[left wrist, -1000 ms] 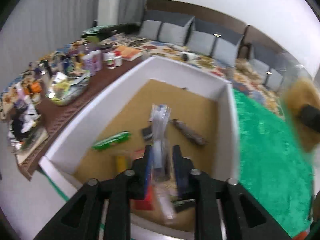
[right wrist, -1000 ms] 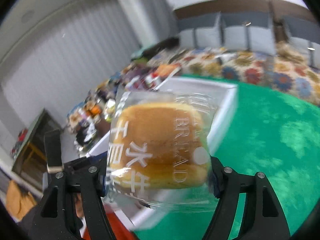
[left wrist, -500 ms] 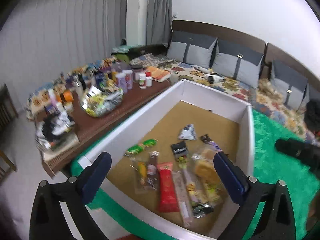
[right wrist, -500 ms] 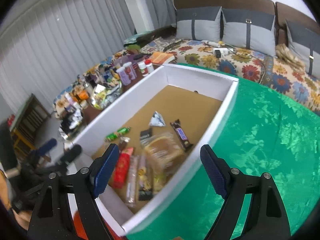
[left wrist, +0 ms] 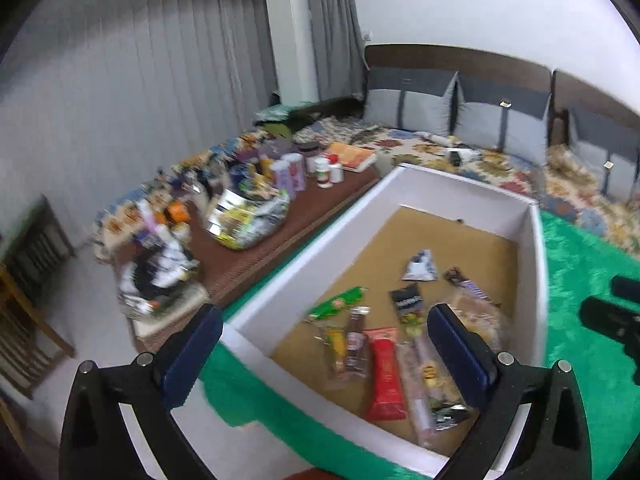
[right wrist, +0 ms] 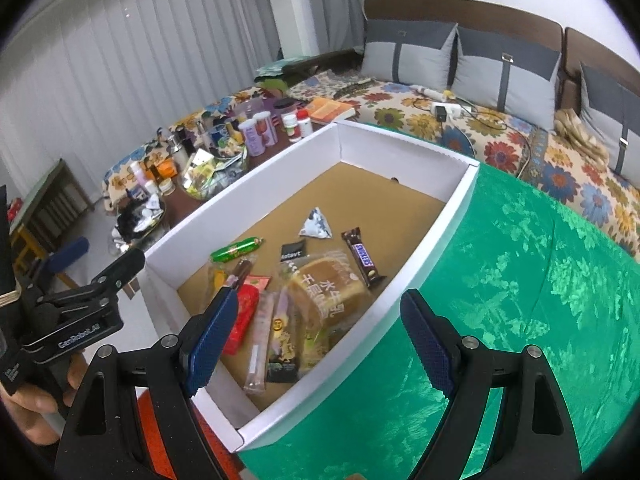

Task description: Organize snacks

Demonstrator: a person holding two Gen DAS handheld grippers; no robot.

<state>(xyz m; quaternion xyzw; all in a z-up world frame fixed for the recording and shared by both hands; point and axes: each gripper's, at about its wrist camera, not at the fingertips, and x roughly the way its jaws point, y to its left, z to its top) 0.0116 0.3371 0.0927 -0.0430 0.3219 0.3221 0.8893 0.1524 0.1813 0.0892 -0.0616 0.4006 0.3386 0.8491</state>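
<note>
A white box (right wrist: 436, 232) with a brown floor stands on the green cloth (right wrist: 520, 300); it also shows in the left wrist view (left wrist: 538, 264). Several snacks lie inside: a wrapped bread bun (right wrist: 332, 290), a Snickers bar (right wrist: 363, 256), a green stick (right wrist: 236, 250), a red packet (left wrist: 385, 372), a small triangular pack (right wrist: 316, 224). My right gripper (right wrist: 320, 332) is open and empty above the box's near corner. My left gripper (left wrist: 326, 354) is open and empty above the box's near-left edge. The left gripper's body shows in the right wrist view (right wrist: 76, 304).
A brown side table (left wrist: 240, 248) left of the box holds bottles, jars and a foil bag (left wrist: 248, 216). A floral-covered sofa (right wrist: 480, 136) with grey cushions lies behind. A wooden chair (left wrist: 24, 312) stands at the far left.
One second ago my right gripper held the bread bun and my left held a clear packet; both now lie in the box. Both grippers opened and pulled back.
</note>
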